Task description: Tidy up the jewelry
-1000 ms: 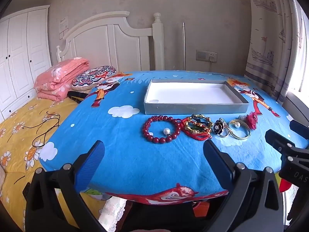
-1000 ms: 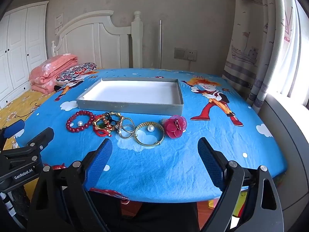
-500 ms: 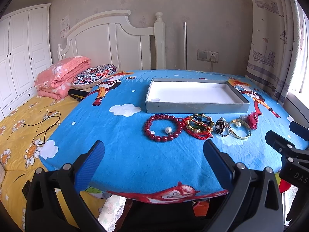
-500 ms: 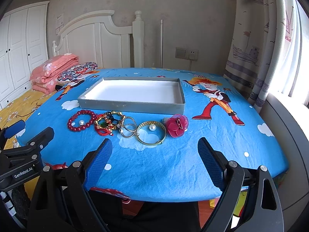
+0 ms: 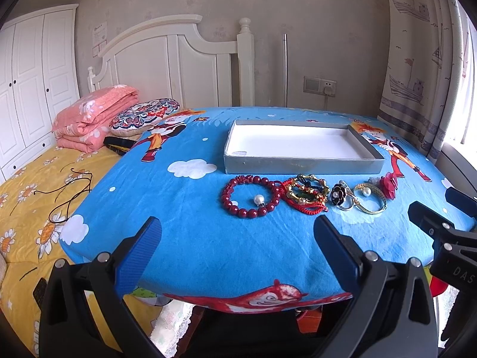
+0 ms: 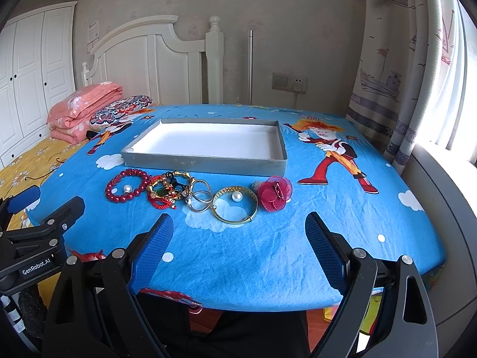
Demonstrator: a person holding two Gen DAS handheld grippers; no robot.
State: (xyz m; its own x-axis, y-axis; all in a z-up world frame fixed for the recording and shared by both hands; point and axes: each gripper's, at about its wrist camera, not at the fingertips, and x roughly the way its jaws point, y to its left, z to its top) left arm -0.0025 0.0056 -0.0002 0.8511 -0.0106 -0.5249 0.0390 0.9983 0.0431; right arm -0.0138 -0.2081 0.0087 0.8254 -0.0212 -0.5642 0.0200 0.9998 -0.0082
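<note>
A row of jewelry lies on the blue tablecloth in front of a grey tray with a white inside. From left: a red bead bracelet, a red-and-gold bracelet tangle, silver rings with a black flower, a gold bangle, a red fabric flower. My left gripper is open and empty, near the table's front edge. My right gripper is open and empty, just short of the bangle.
The round table has its front edge under both grippers. A bed with a folded pink blanket stands to the left. A curtain and window sill are at the right.
Both grippers have crept slightly forward toward the jewelry. Both stay open. No jewelry has moved.
</note>
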